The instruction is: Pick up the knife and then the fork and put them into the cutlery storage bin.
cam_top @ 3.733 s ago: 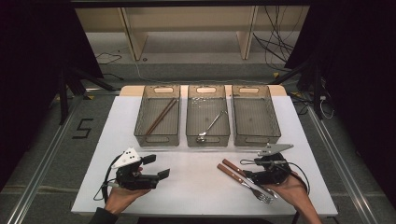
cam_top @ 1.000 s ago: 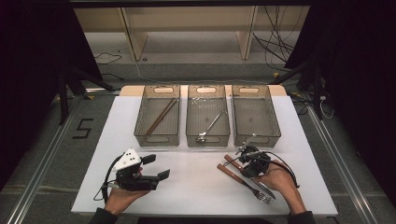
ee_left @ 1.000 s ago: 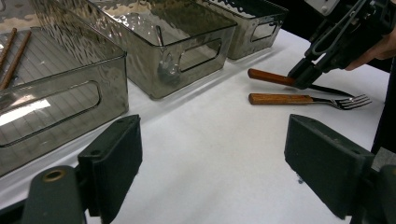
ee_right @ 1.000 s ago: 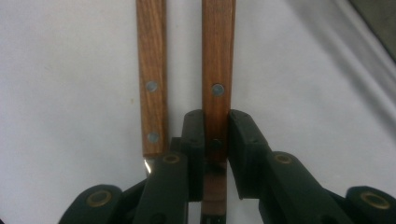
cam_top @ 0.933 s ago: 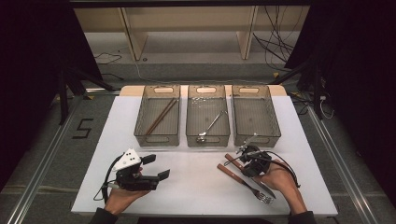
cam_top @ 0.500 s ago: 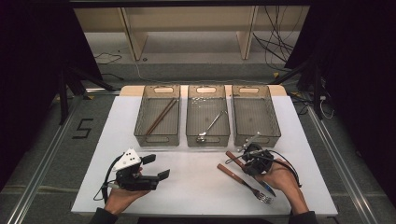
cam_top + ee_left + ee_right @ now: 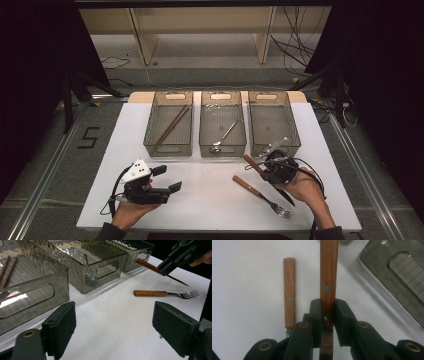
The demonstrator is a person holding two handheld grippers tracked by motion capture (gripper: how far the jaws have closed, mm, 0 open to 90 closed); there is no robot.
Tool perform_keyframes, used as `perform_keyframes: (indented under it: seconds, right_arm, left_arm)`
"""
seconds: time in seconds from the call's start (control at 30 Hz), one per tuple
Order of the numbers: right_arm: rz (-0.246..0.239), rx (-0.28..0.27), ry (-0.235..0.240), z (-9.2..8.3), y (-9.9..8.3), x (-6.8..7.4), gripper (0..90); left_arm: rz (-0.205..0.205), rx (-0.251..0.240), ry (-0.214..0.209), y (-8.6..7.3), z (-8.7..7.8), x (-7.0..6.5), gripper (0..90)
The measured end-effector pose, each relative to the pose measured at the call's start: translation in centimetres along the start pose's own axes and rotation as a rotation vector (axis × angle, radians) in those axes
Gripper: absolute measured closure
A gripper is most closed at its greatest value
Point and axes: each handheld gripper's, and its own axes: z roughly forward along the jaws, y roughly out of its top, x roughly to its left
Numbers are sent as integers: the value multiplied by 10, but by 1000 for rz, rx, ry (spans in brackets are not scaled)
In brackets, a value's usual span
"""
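A wooden-handled knife [image 7: 251,163] is clamped between the jaws of my right gripper [image 7: 270,169], just in front of the right bin [image 7: 295,131]. The handle [image 7: 328,277] sticks out past the jaws, and the dark blade [image 7: 178,281] trails back under the hand. A wooden-handled fork [image 7: 260,194] lies flat on the white table beside it, its handle [image 7: 289,297] left of the knife. My left gripper [image 7: 169,179] rests at the front left, open with nothing between its pads [image 7: 61,326]. It faces the fork [image 7: 160,293] and the right gripper [image 7: 180,255].
Three smoky plastic bins stand in a row at the back. The left bin [image 7: 152,140] holds brown chopsticks [image 7: 172,124], and the middle bin [image 7: 204,135] holds a metal ladle [image 7: 226,134]. The white table [image 7: 210,190] ends just behind both hands.
My right gripper moved left onto the knife, shut on its handle and raised it off the table toward the right bin. The fork and the left gripper stayed put.
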Motion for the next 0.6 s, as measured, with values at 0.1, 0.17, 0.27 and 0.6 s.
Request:
perform_keyframes:
  seconds: [0.1, 0.17, 0.27, 0.6]
  right_arm:
    - [13, -48, 7, -8, 0, -5, 775]
    - [24, -64, 10, -10, 0, -6, 775]
    - [45, -111, 9, -19, 1, -13, 774]
    - [154, -295, 27, -45, 10, -42, 774]
  left_arm:
    - [-2, -2, -1, 0, 0, 0, 189]
    - [-3, -4, 2, 0, -1, 1, 189]
    - [-3, -11, 7, 0, -1, 1, 189]
    - [-9, -16, 15, 0, -2, 4, 189]
